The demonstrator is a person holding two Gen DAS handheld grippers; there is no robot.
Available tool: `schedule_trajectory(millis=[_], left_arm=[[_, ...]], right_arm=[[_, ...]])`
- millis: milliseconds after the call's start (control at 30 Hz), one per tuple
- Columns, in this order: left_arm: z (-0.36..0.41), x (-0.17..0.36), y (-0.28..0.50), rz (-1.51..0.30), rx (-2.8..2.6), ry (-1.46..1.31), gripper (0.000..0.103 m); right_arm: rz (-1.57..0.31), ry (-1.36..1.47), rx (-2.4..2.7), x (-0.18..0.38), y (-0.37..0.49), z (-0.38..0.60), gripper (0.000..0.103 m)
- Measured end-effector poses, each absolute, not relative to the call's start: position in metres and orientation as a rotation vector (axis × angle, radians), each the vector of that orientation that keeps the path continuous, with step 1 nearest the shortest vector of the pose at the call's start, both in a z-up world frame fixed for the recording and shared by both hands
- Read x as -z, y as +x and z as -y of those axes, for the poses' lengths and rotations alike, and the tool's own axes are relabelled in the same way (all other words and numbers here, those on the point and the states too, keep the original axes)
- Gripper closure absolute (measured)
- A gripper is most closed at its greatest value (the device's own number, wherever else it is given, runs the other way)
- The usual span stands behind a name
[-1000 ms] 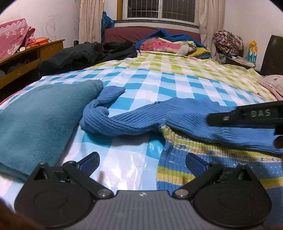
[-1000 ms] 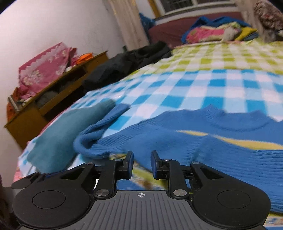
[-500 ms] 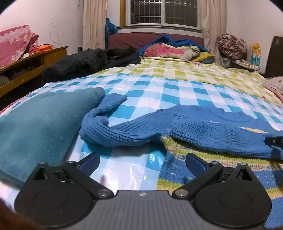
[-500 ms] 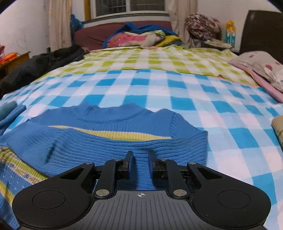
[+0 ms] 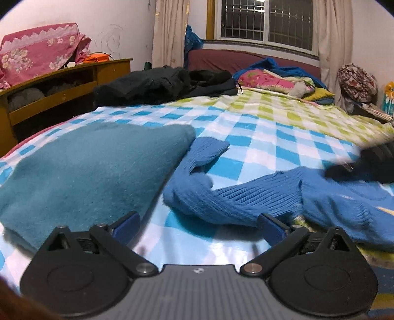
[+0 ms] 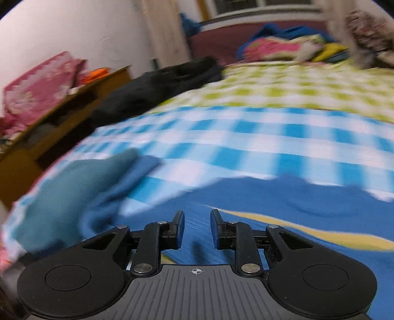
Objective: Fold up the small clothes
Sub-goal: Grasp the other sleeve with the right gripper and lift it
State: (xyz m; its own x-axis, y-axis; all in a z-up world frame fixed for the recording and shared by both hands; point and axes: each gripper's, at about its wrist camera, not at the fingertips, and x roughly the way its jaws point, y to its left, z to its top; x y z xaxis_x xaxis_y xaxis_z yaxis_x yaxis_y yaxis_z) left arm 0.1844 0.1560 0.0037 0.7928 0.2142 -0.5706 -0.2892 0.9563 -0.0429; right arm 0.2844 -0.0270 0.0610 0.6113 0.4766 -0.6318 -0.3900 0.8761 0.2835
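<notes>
Roughly centred low in the left wrist view, the left gripper (image 5: 198, 227) hovered just above the checked bedsheet (image 5: 258, 130), its blue-padded fingers (image 5: 125, 226) spread wide apart with nothing between them. Just beyond it lay the blue knit sweater (image 5: 258, 197), sprawled across the near right part of the bed, one sleeve (image 5: 204, 152) bent back toward the far left so its cuff touched the edge of a folded teal garment (image 5: 86, 172) occupying the near left. The right finger sat close to the sweater's ribbed lower edge; whether it touched could not be told. A dark blurred shape at the far right edge of that view was the right gripper (image 5: 369, 165), over the sweater's body. From the right wrist view, heavily motion-blurred, the right gripper (image 6: 197, 229) had its fingers (image 6: 178, 229) slightly apart, a narrow gap open, gripping nothing, positioned low over the sweater (image 6: 295, 209) near a yellow stripe (image 6: 307, 231) across the chest. Teal garment (image 6: 61, 197) showed at the left there too. Farther back, a black jacket (image 5: 160, 83) lay on the bed's far left, a pile of colourful bedding (image 5: 270, 78) under the window (image 5: 266, 22), and a wooden shelf unit (image 5: 49, 91) against the left wall.
</notes>
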Motion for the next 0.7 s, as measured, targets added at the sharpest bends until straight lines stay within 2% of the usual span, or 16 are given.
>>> schedule_trajectory(millis=[100,233,400,467,700], left_arm=[[-0.164,0.001,0.186,-0.602,-0.272,-0.129,0.001],[-0.171,0.003,0.184,-0.593,-0.249,-0.14,0.002],[-0.169,0.006,0.182,-0.574,-0.229,-0.109,0.002],[-0.171,0.007,0.182,-0.569,-0.233,-0.105,0.005],[-0.176,0.007,0.177,-0.553,-0.201,-0.13,0.004]], right_arm=[[-0.795,0.135,-0.567,-0.057,0.307,-0.014,0.078],[-0.867,0.193,-0.608,-0.041,0.341,-0.054,0.066],[-0.909,0.251,-0.59,-0.021,0.374,-0.08,0.06],[-0.935,0.293,-0.583,-0.013,0.385,-0.084,0.057],[-0.959,0.408,-0.614,-0.002,0.407,-0.091,0.055]])
